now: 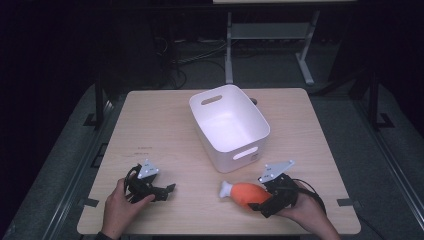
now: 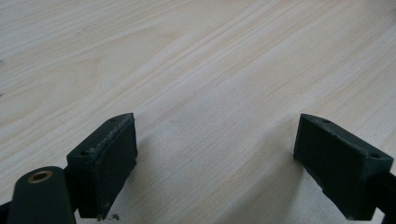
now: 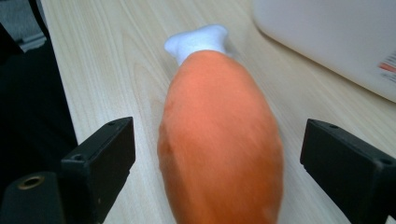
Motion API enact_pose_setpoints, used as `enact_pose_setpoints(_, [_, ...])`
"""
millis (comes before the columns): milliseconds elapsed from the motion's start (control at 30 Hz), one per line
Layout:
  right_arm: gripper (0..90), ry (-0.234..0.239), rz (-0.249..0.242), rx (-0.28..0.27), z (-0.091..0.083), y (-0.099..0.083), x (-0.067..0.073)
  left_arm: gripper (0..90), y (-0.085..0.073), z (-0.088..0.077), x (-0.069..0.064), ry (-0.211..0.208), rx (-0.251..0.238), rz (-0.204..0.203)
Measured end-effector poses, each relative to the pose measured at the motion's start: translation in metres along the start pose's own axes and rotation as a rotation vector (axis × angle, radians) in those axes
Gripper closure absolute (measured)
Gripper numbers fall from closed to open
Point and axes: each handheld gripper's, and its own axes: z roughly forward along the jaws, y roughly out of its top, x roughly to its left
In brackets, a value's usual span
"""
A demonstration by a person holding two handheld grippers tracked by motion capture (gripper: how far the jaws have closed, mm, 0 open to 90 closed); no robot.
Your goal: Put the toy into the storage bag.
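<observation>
I'm straddling the orange plush drumstick (image 3: 219, 140) beside the white plastic bin (image 1: 230, 125) with my right tool (image 3: 217, 163) open; squeeze mid-body. Left tool (image 2: 215, 163) is idling open.

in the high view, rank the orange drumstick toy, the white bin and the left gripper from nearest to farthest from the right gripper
1. Orange drumstick toy: between the open fingers of the right gripper, on the table.
2. White bin: behind the toy, mid-table.
3. Left gripper: across the near edge, at the left.

Drumstick toy (image 1: 243, 193) on table (image 1: 165, 125) — bin (image 1: 229, 126) just behind.
</observation>
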Motion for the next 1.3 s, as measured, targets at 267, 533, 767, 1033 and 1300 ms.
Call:
enact_pose_setpoints(267, [6.9,-0.007,-0.049,0.058,0.019,0.005,0.001,12.5,0.000,0.000,0.000,0.000,-0.001,-0.001])
enact_pose_setpoints(533, [6.3,-0.002,-0.076,0.097,0.031,0.005,0.000,12.5,0.000,0.000,0.000,0.000,0.000,0.000])
enact_pose_setpoints(767, [6.4,-0.010,-0.086,0.127,0.040,0.002,0.000,12.5,0.000,0.000,0.000,0.000,-0.001,-0.001])
enact_pose_setpoints(1033, [15.2,-0.022,-0.082,0.130,0.042,0.000,-0.001,12.5,0.000,0.000,0.000,0.000,-0.001,0.001])
enact_pose_setpoints(1300, [28.2,-0.015,-0.093,0.117,0.037,-0.002,-0.002,12.5,0.000,0.000,0.000,0.000,-0.002,0.000])
